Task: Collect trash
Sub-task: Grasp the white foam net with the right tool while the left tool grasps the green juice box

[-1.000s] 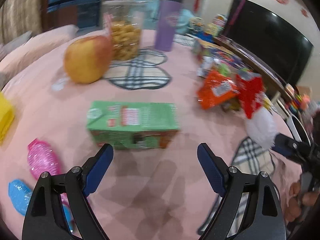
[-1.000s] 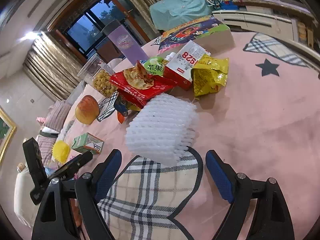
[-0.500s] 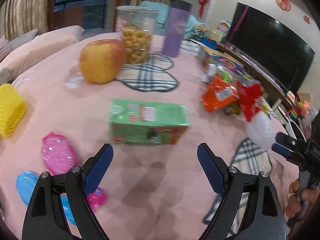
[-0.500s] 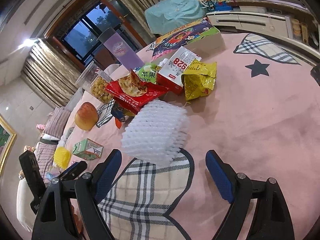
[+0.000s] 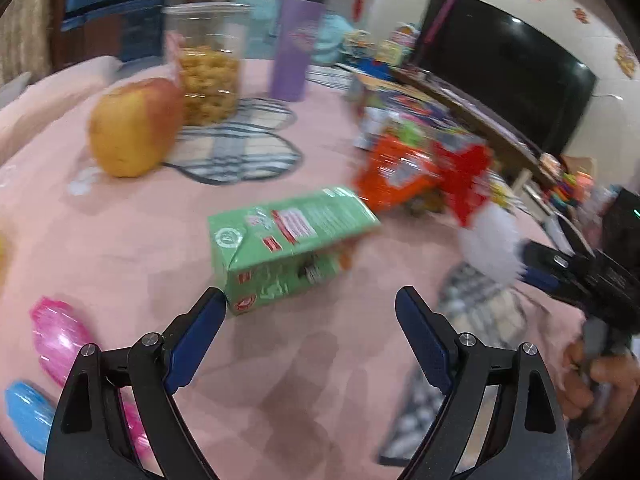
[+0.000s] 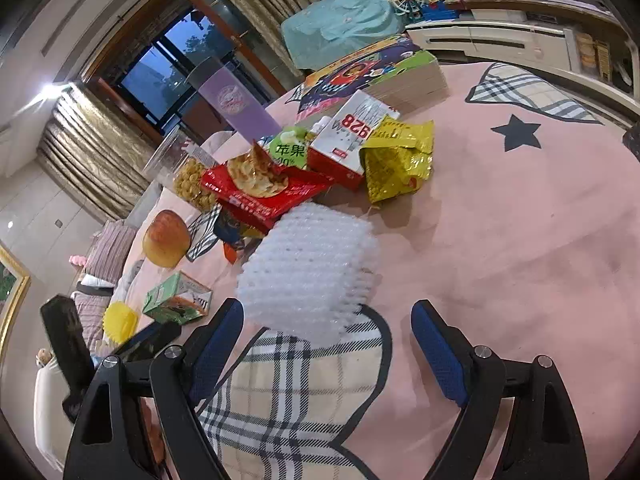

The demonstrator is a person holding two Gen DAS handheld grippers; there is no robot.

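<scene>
A green drink carton [image 5: 286,244] lies on its side on the pink tablecloth, just ahead of my left gripper [image 5: 312,320], which is open with nothing between its fingers; the left fingertip is close to the carton's near corner. My right gripper [image 6: 328,332] is open too, right behind a white foam fruit net [image 6: 308,272]. Beyond the net lies a heap of wrappers: a red snack bag [image 6: 264,192], a yellow foil bag [image 6: 400,160], a red-and-white carton [image 6: 352,136]. The green carton [image 6: 176,300] and the left gripper's tip [image 6: 148,340] show at the left of the right wrist view.
An apple [image 5: 132,128], a clear jar of snacks [image 5: 208,64] and a purple tumbler [image 5: 296,40] stand at the back. Pink [image 5: 60,336] and blue [image 5: 24,412] plastic pieces lie at the left. A yellow foam net [image 6: 118,322] and a flat puzzle box [image 6: 376,68] are also on the table.
The left gripper has swung, so the green carton now sits angled and nearer its left finger. The right gripper's view has barely shifted.
</scene>
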